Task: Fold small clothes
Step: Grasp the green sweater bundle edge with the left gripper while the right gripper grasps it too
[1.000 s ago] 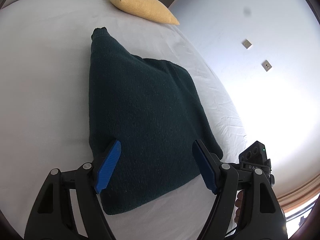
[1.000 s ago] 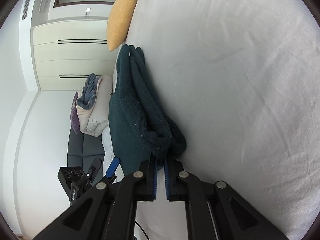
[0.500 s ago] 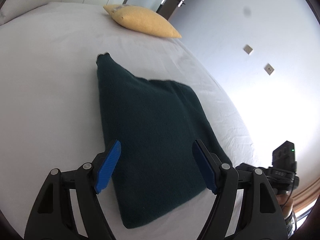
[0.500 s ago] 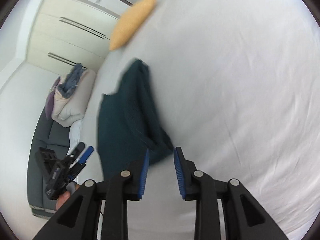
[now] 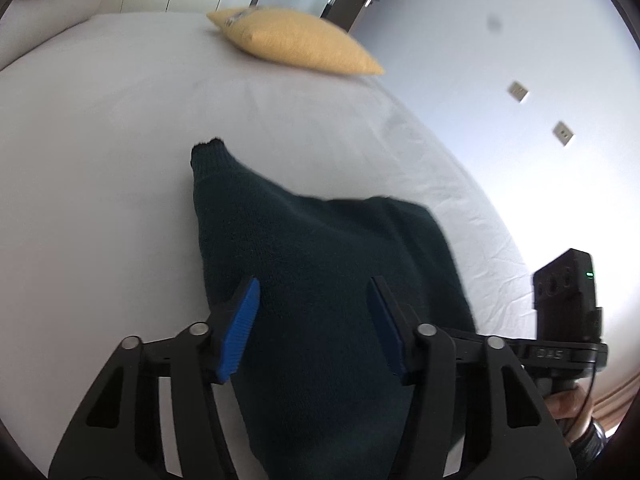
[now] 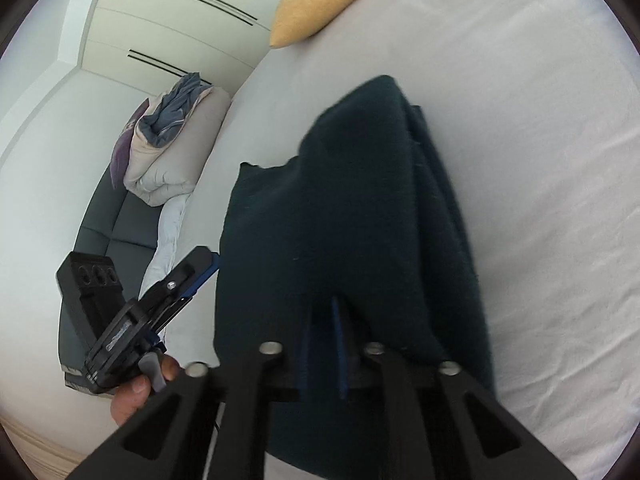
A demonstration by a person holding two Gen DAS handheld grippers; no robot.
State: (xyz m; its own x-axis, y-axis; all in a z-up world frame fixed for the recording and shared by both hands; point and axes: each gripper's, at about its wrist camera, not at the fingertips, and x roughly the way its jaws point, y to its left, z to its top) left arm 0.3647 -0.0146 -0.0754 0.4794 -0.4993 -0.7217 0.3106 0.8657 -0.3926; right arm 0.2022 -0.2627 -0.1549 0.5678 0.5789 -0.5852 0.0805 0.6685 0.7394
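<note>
sweater (image 5: 320, 280): dark green knit, folded to a rough rectangle, lying on the white bed (image 5: 100, 160). one narrow ribbed end sticks out at the far corner toward the pillow (image 5: 296, 44). the right wrist view shows stacked layers along its right edge and a raised hump in the middle; some motion blur.

left gripper (image 5: 316, 328): jaws wide apart, blue pads to either side above the near part of the sweater; cannot tell if they touch the cloth.

right gripper (image 6: 320, 344): jaws nearly together, a thin gap between the blue pads, cloth draped over and around the tips. cannot tell whether cloth is pinched between the pads.

edges and room:
- bare sheet to the left of the sweater and beyond it up to the yellow pillow, which lies well apart at the far edge.
- wrinkled sheet to the sweater's right, then the bed edge by the wall (image 5: 520, 80).
- in the right wrist view the left gripper (image 6: 184, 280) sits just beside the sweater's left edge, near the bed side facing a grey sofa (image 6: 108, 240) with piled bedding (image 6: 168, 148).
</note>
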